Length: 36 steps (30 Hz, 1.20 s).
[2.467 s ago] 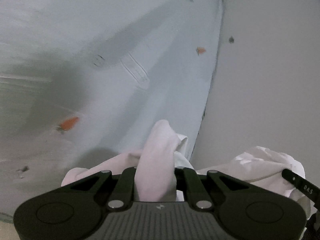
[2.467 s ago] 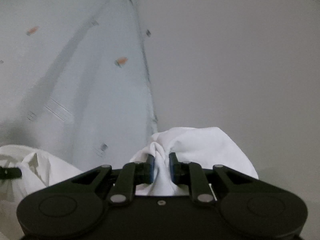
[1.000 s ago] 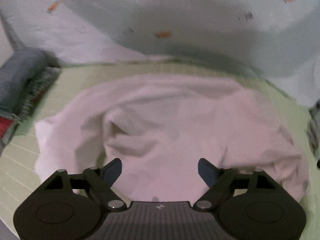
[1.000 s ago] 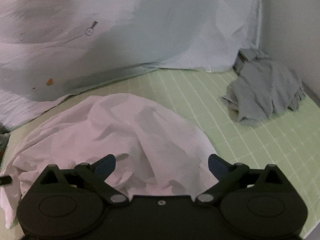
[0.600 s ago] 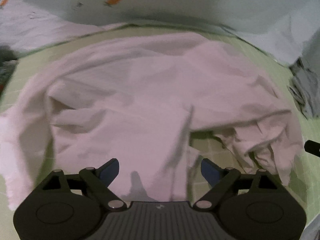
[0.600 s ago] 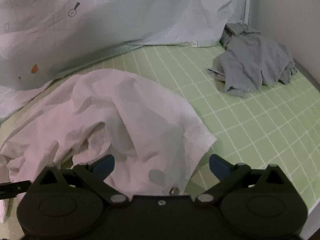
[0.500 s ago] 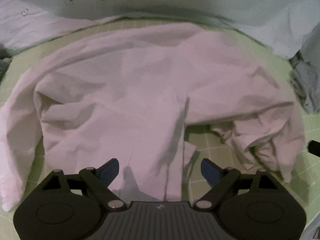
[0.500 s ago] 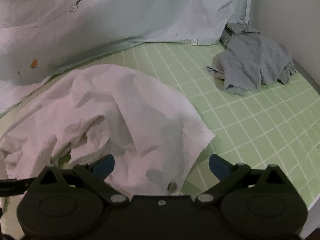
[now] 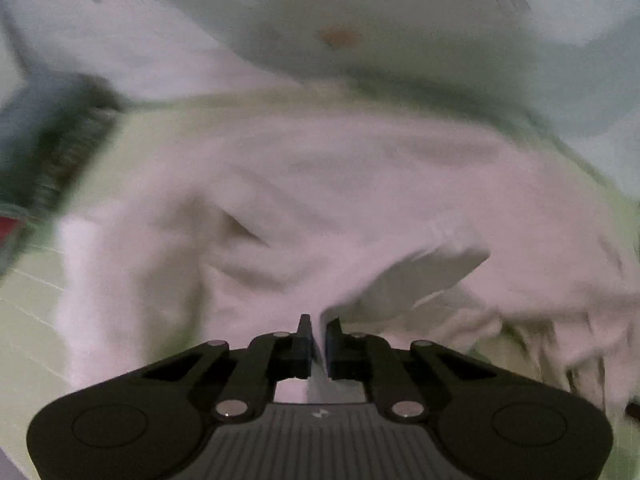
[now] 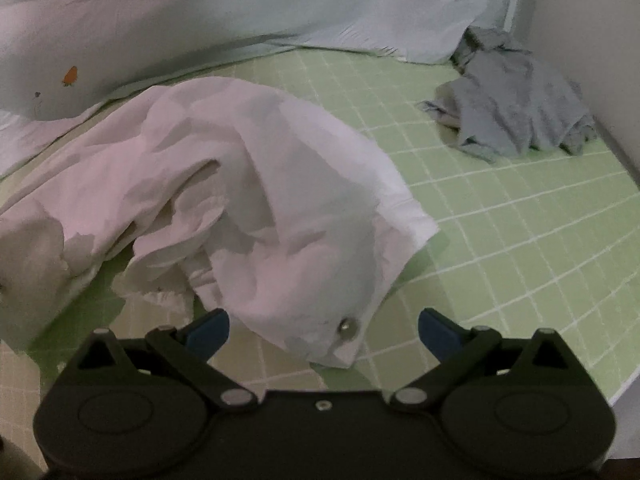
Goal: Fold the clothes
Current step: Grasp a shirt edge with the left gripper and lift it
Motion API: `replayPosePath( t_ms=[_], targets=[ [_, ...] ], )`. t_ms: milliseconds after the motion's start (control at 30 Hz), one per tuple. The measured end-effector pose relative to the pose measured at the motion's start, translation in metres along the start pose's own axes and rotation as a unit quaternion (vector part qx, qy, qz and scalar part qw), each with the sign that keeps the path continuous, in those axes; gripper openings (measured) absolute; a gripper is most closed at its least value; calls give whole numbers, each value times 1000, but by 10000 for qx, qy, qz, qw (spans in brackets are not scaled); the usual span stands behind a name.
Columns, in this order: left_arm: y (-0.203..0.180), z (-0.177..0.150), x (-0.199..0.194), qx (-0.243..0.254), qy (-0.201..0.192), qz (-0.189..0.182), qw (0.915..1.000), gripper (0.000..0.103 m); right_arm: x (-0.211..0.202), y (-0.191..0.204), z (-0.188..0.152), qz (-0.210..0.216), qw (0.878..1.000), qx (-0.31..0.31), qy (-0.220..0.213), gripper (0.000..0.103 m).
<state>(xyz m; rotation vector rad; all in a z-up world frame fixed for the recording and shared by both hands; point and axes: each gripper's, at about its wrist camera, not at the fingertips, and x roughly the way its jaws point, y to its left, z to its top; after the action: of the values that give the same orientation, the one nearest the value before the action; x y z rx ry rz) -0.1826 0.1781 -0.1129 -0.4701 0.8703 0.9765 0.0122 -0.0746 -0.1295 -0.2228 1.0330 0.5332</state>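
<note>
The white shirt (image 10: pixel 248 184) lies rumpled on the green checked mat (image 10: pixel 520 240). On the left, the left gripper (image 9: pixel 316 332) has pinched a fold of the shirt; half a second ago its jaws were wide apart. The right gripper (image 10: pixel 324 326) hangs over the shirt's snap corner with jaws spread wide, as before. Bare mat lies to the right, reaching a grey cloth (image 10: pixel 516 100) by the wall.

I see the white garment (image 10: pixel 248 184) as thin matt woven cloth, heavily creased, with a small shiny metal snap (image 10: pixel 346 327) near its hem. The grey garment (image 10: pixel 516 100) looks like softer, matt, rumpled fabric. Right gripper (image 10: pixel 324 326) is matt black plastic with blue pads (image 10: pixel 210 330) and bright metal pivot pins; the green mat (image 10: pixel 520 240) is smooth.
</note>
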Motion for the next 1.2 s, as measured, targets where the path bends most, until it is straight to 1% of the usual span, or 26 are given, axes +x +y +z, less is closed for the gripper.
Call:
replayPosePath(
  t_ms=[67, 133, 233, 267, 300, 367, 467, 567, 633, 700, 800, 833, 900, 967, 1000, 1033, 1100, 1133, 1167, 1200],
  targets=[
    [31, 13, -21, -334, -372, 402, 9979, 8, 5, 5, 0, 108, 9999, -23, 58, 102],
    [57, 21, -35, -573, -698, 900, 9918, 8, 9, 10, 0, 216, 9997, -45, 117, 102],
    [89, 26, -43, -838, -882, 1564, 9802, 8, 13, 16, 1, 381, 9991, -112, 171, 102],
    [97, 25, -42, -965, -820, 1638, 9783, 8, 14, 18, 1, 436, 9988, -153, 180, 102],
    [103, 24, -41, -1084, -758, 1705, 9764, 8, 15, 20, 0, 464, 9985, -206, 193, 102],
    [104, 21, -38, -1196, -649, 1754, 9750, 8, 17, 22, -1, 463, 9982, -320, 219, 102],
    [92, 18, -32, -976, -602, 1797, 9770, 8, 22, 21, -4, 361, 9982, -428, 231, 102],
    [81, 18, -28, -728, -578, 1803, 9792, 8, 25, 20, -4, 74, 9986, -508, 98, 102],
    [77, 15, -30, -721, -565, 1751, 9803, 8, 25, 18, -3, -154, 9983, -560, -79, 102],
    [79, 16, -27, -802, -533, 1726, 9803, 8, 28, 18, -4, -262, 9968, -745, -141, 102],
    [84, 16, -23, -979, -474, 1675, 9798, 8, 36, 18, -7, -96, 9946, -1028, -128, 101],
    [86, 17, -23, -1052, -466, 1658, 9794, 8, 37, 19, -7, -10, 9938, -1106, -115, 96],
    [88, 16, -24, -1132, -464, 1628, 9790, 8, 39, 19, -5, 229, 9921, -1227, -96, 75],
    [90, 17, -26, -1199, -489, 1615, 9783, 8, 35, 19, 3, 191, 9927, -1150, -317, 14],
    [92, 17, -27, -1231, -504, 1606, 9780, 8, 31, 19, 7, 89, 9918, -1180, -492, 14],
    [94, 18, -30, -1277, -536, 1601, 9773, 8, 25, 18, 14, -94, 9880, -1314, -801, 13],
    [98, 18, -34, -1367, -598, 1592, 9759, 8, 8, 13, 39, -552, 9741, -1596, -1505, 12],
    [100, 19, -35, -1412, -621, 1589, 9752, 8, -1, 8, 54, -722, 9674, -1629, -1802, 11],
    [103, 20, -37, -1460, -644, 1582, 9744, 8, -9, 0, 73, -767, 9634, -1551, -2050, 10],
    [106, 21, -38, -1535, -655, 1541, 9739, 8, -17, -5, 93, -701, 9602, -1486, -2260, 9]
  ],
)
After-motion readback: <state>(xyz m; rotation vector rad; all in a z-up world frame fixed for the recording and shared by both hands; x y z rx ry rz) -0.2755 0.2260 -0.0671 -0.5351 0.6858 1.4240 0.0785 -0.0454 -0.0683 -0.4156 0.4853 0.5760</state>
